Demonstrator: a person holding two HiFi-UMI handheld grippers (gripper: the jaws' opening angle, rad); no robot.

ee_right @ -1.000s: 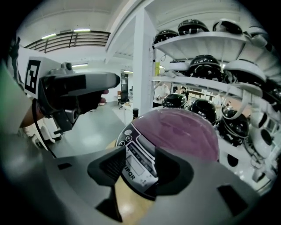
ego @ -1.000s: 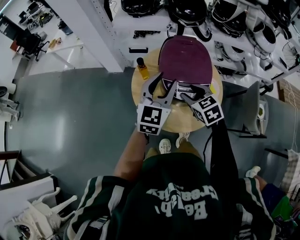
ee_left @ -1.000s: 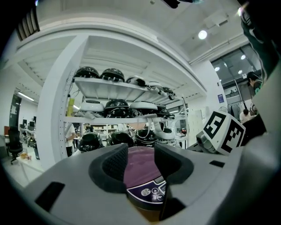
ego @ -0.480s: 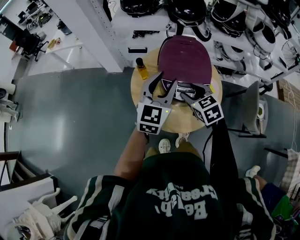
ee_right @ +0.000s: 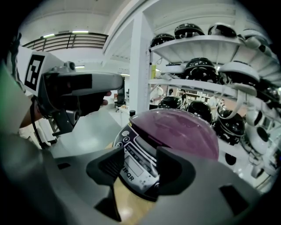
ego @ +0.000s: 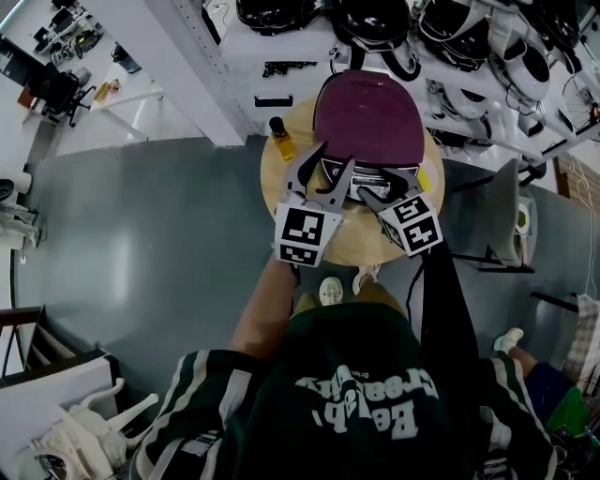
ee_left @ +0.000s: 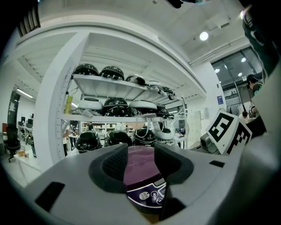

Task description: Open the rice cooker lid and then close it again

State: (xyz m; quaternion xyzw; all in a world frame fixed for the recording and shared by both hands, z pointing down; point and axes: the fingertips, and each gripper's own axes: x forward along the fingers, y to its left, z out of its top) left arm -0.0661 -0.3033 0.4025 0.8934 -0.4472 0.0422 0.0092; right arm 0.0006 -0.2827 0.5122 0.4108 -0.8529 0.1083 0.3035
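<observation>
A rice cooker with a purple lid (ego: 366, 117) stands on a round wooden table (ego: 361, 242), and the lid is down. Its control panel (ee_right: 134, 162) faces me. My left gripper (ego: 330, 167) is held level at the cooker's front left, open, with the purple lid (ee_left: 139, 158) showing beyond its pads. My right gripper (ego: 382, 186) tilts down at the front panel. Its jaws have just been opening, and its pads (ee_right: 107, 169) stand apart in front of the panel without pressing on it.
An amber bottle with a black cap (ego: 284, 138) stands on the table, left of the cooker. White shelves with several dark helmets (ego: 375, 19) rise just behind the table. A grey floor (ego: 141, 244) lies to the left. My shoes (ego: 330, 291) are beside the table's near edge.
Hardly anything differs. Both grippers stay in front of the cooker and the lid stays down.
</observation>
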